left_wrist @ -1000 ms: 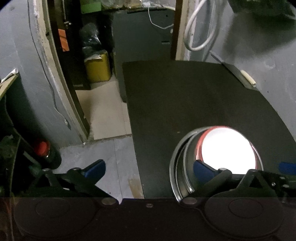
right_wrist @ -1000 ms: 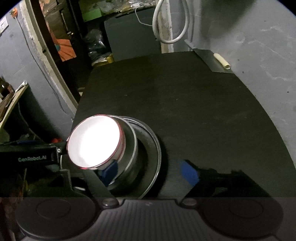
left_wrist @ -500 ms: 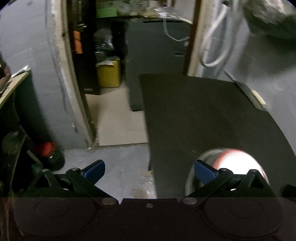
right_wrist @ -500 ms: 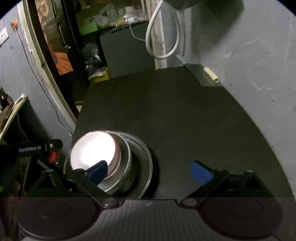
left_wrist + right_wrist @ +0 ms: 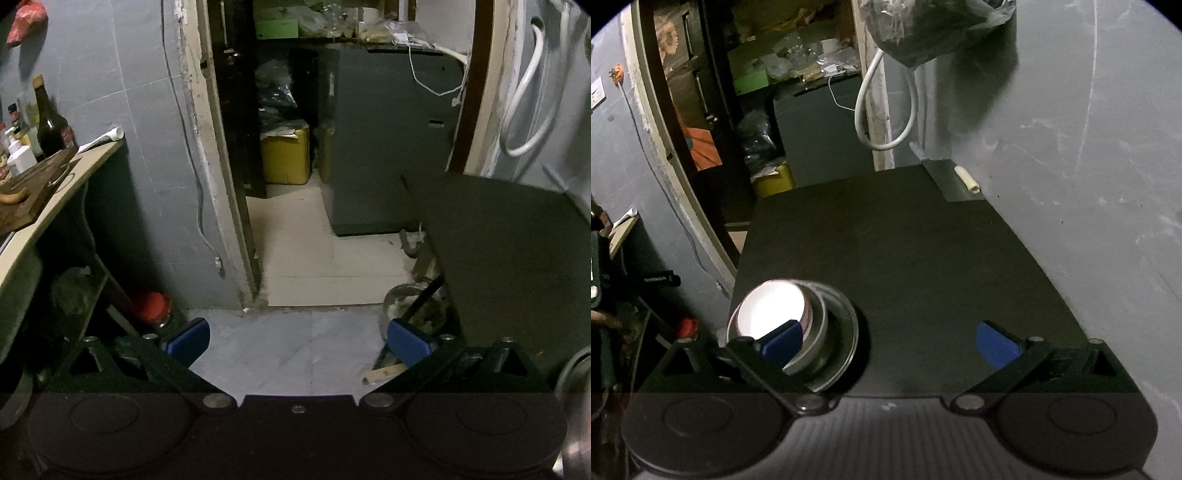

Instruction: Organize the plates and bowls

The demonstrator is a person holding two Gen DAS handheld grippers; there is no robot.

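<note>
No legible writing; white red-rimmed bowl (image 5: 772, 308) nested in steel bowl (image 5: 816, 345) on steel plate (image 5: 846, 332) at desk (image 5: 905, 258) near-left corner; right gripper (image 5: 890, 341) fingers just spread, empty; left gripper (image 5: 297, 338) fingers apart, empty, over floor (image 5: 295, 350).

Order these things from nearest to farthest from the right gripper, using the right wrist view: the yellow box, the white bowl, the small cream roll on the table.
From the right gripper:
1. white bowl, near left, nested in metal dishes.
2. cream roll, far right of table.
3. yellow box, on the floor beyond the table, left.
</note>
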